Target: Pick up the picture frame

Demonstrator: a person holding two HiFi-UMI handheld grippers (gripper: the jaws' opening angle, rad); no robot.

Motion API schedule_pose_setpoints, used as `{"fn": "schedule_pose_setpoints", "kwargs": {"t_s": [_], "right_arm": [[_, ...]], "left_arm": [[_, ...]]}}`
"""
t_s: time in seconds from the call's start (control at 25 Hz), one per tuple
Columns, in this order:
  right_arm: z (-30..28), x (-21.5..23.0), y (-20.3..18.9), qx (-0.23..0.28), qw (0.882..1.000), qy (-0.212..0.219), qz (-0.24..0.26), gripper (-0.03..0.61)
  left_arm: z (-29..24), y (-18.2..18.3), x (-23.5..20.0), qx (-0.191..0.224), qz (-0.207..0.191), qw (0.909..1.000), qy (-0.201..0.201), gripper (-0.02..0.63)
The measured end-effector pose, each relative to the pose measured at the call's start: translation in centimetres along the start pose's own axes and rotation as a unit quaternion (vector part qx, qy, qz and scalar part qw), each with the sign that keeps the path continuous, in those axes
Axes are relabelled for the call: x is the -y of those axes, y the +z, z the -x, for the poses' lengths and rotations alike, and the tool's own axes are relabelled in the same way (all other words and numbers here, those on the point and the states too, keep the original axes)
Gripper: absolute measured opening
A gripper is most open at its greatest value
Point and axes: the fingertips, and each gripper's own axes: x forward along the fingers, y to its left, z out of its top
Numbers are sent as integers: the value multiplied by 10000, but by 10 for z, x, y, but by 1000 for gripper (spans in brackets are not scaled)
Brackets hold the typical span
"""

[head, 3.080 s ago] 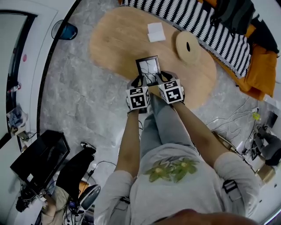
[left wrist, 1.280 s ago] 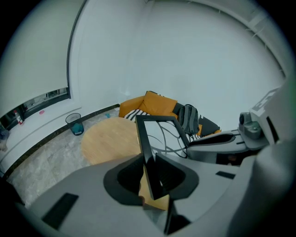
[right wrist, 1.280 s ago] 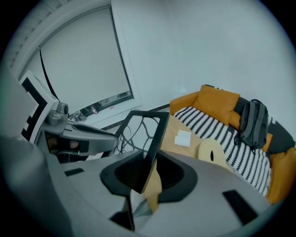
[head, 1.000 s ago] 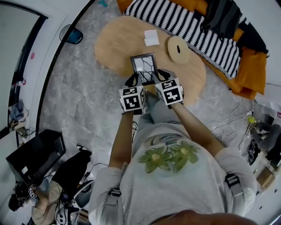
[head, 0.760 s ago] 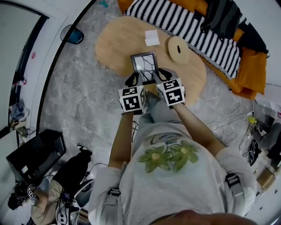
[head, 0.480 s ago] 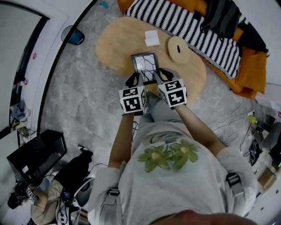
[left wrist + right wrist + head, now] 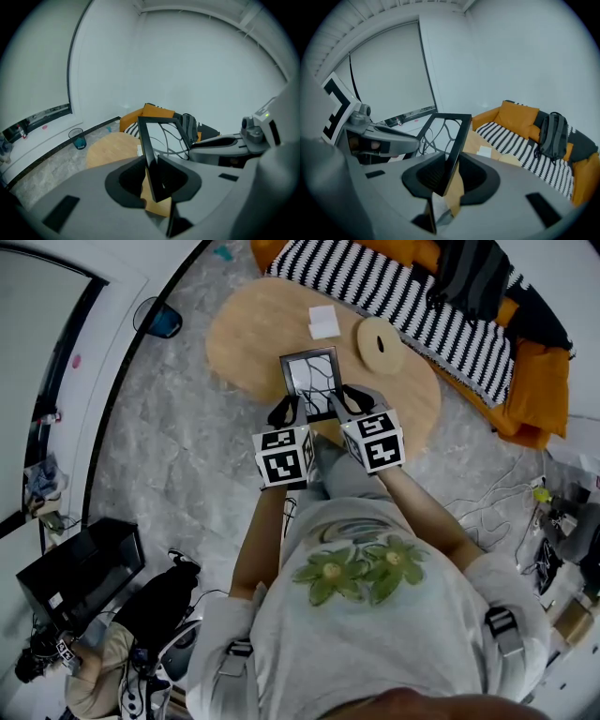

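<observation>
Currently, left gripper (image 7: 288, 412): jaws pinched on the left side rail of the picture frame (image 7: 311, 381), near its lower corner; the black rail sits between the pads.
Beside it, right gripper (image 7: 343, 405): clamped in the same way on the opposite side rail, also low down.
Frame location: carried between the two grippers in front of the person, above the near part of the wooden table (image 7: 251, 334).
Done so far: both grips are made. Table wood shows beneath the frame's bottom corner in both gripper views, so I judge it lifted clear.
Left to do: little, by my reading; perhaps raise it a bit more and hold it steady.
Facing: the glass side is turned up toward the head view, with a branching line drawing visible.
Long axis: the frame is slightly taller than wide. Its length runs away from the person, along the line of the grippers, with the top edge farthest.
Further along the table: a white paper (image 7: 324, 321) and a round wooden disc (image 7: 380, 345), both apart from the frame.
Farthest: a striped sofa cover (image 7: 422, 292) with a dark backpack (image 7: 473, 273); a blue bin (image 7: 161, 319) on the floor to the left.
</observation>
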Motion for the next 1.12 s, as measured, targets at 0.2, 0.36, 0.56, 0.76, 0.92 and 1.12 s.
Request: {"fn": "schedule_pose_setpoints", "kwargs": {"t_s": [0.2, 0.36, 0.56, 0.76, 0.92, 1.12], "right_arm": [[10, -1, 5, 55, 10000, 12, -9, 97], [18, -2, 12, 152, 9999, 21, -46, 97], [26, -8, 17, 252, 9997, 23, -45, 97], [37, -11, 23, 381, 9993, 32, 4, 97], [44, -15, 28, 472, 9989, 37, 25, 95], [51, -19, 33, 566, 9984, 54, 20, 95]], "left_arm": [[9, 6, 5, 38, -51, 10000, 27, 93], [16, 12, 10, 80, -84, 9999, 41, 93], [26, 16, 11, 138, -101, 9998, 66, 92], [36, 20, 15, 243, -76, 9996, 80, 92], [45, 24, 17, 311, -71, 9994, 116, 92], [55, 28, 18, 376, -100, 9991, 163, 92]]}}
